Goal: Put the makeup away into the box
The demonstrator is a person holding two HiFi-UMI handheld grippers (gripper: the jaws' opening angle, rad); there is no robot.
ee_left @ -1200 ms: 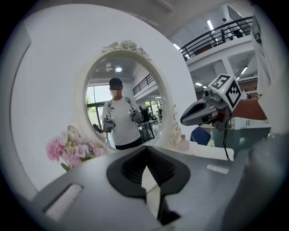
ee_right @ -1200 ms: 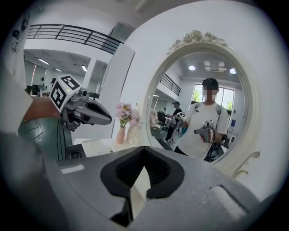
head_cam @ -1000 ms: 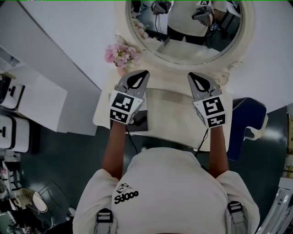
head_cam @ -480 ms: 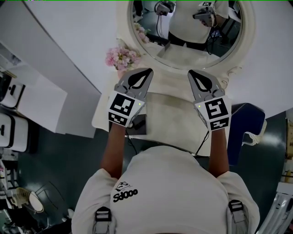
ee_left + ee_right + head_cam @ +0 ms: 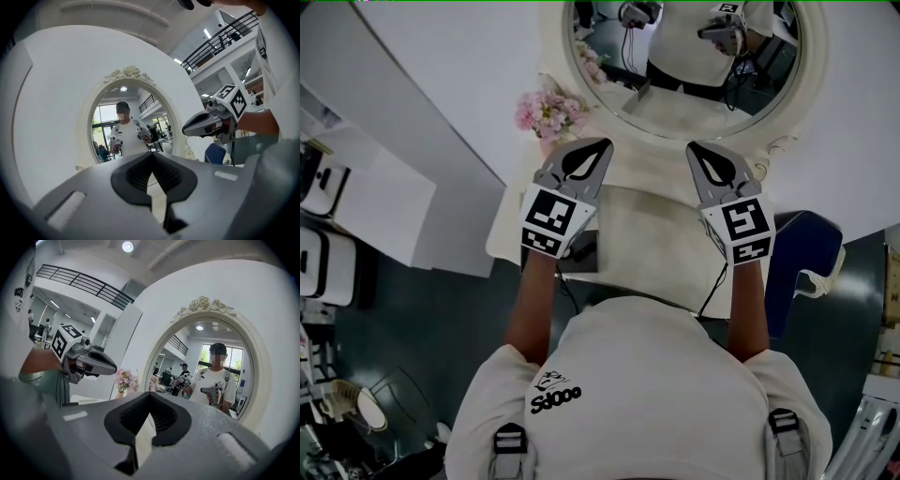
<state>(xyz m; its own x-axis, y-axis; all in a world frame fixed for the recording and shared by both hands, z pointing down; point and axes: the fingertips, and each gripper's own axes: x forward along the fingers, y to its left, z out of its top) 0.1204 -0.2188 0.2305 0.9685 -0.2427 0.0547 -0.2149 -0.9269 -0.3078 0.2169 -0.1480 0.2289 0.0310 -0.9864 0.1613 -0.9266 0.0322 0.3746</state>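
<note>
Both clenched on nothing, my left gripper and right gripper point at the mirror; pink flowers stand left of it.

Left tongs and right tongs hung side by side over the tabletop; mirror behind it, flowers at its back left, chair to its right
</note>
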